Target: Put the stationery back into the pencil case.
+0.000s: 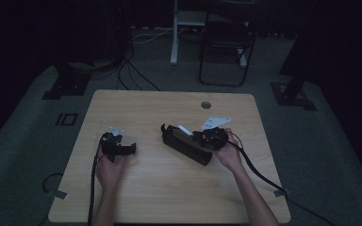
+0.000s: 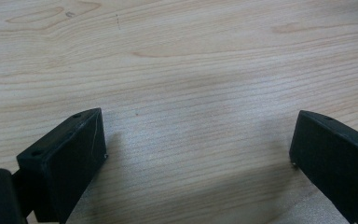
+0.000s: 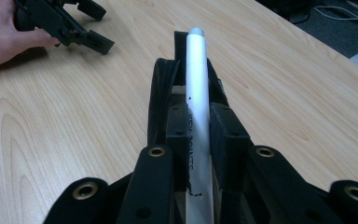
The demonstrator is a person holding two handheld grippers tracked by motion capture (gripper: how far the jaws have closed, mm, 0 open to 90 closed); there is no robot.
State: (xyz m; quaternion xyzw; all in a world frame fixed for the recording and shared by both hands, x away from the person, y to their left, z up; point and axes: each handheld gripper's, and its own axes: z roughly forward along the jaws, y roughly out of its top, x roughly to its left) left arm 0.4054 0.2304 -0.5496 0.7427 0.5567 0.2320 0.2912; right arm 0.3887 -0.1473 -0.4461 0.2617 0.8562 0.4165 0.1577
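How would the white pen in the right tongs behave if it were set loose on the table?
The white pen looks round and smooth, so it would likely roll on the flat wooden table. It seems stiff and light: it stays straight between the right tongs' shut jaws. Its glossy barrel might slip under a loose grip.

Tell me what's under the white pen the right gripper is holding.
A black case lies open directly beneath the white pen, on the table. The pen and right gripper cover the case's interior, so its contents can't be seen.
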